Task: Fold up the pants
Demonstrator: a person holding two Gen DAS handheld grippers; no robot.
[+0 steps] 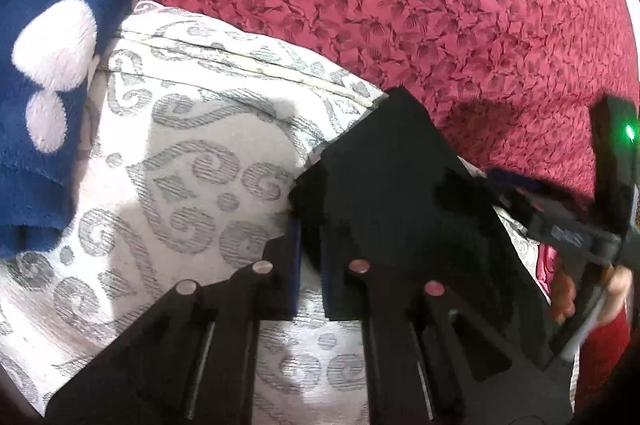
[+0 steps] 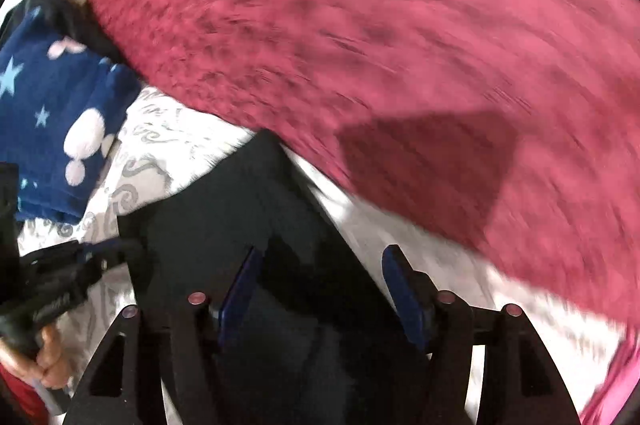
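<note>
The black pants (image 1: 400, 185) lie folded into a small flat rectangle on a white cloth with grey swirls (image 1: 180, 165). My left gripper (image 1: 310, 249) sits at the pants' left edge, its jaws nearly closed with a narrow gap and nothing clearly held. In the right wrist view the pants (image 2: 248, 217) lie under and between my right gripper's (image 2: 320, 289) wide-open blue pads (image 2: 404, 293). The right gripper also shows in the left wrist view (image 1: 580, 225), at the pants' right edge. The right wrist view is motion-blurred.
A red patterned bedspread (image 1: 400, 5) covers the far side. A navy fleece with white mouse shapes (image 1: 52, 65) lies at the left, also seen in the right wrist view (image 2: 60, 113). A hand (image 2: 48, 357) holds the left gripper's handle.
</note>
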